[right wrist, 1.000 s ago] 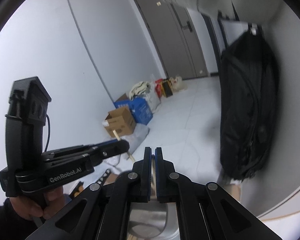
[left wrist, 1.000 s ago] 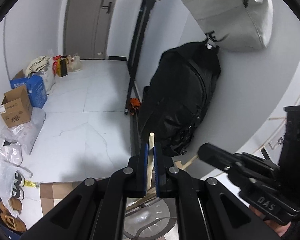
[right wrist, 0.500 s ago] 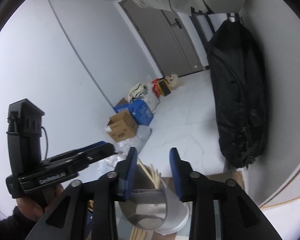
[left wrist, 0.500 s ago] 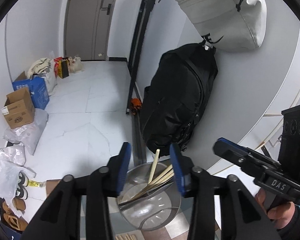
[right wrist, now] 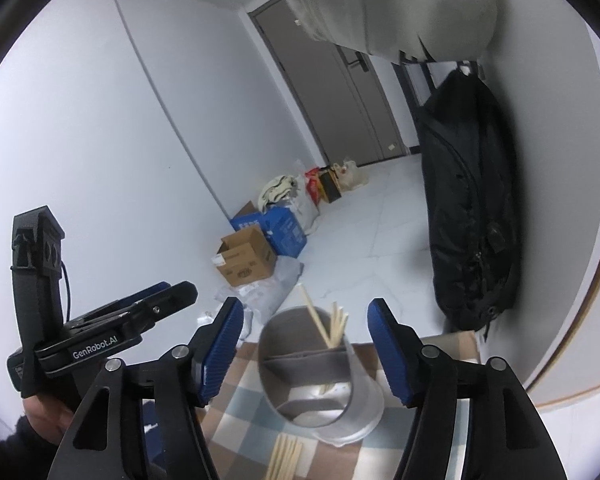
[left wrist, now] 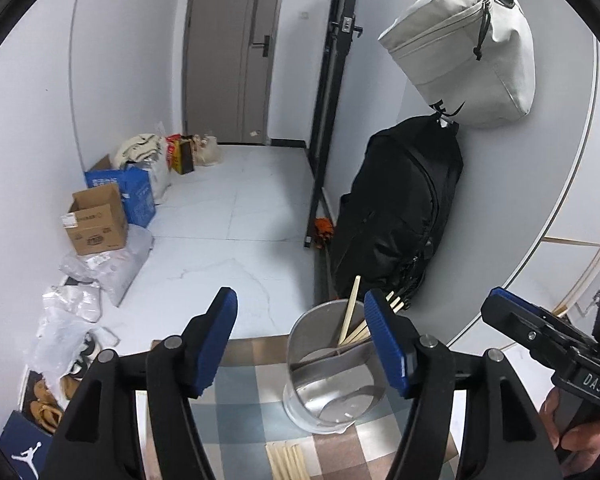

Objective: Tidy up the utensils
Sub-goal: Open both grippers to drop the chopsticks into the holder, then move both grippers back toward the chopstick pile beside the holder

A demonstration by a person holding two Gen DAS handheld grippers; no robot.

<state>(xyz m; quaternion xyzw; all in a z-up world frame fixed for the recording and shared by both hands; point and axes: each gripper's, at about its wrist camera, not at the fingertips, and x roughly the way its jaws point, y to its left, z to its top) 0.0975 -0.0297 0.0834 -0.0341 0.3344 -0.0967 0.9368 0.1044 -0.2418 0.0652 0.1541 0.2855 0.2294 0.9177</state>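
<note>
Releasing step done, by the look of it: both hand-held grippers stand wide with nothing between the pads, left hand-held gripper (left wrist: 300,344) and right hand-held gripper (right wrist: 306,346) hovering above the metal holder (left wrist: 332,376) on the checked worktop (left wrist: 244,376). Several chopsticks (left wrist: 350,314) lean inside its rear compartment; front compartment looks empty. More loose chopsticks (right wrist: 286,456) lie flat on the worktop just in front of the holder. Next: drop down, pinch one of those, lift, feed it in. Versus a second ago: both were clamped shut, the left on a chopstick; jaws have just been opening, sticks now in the holder.
</note>
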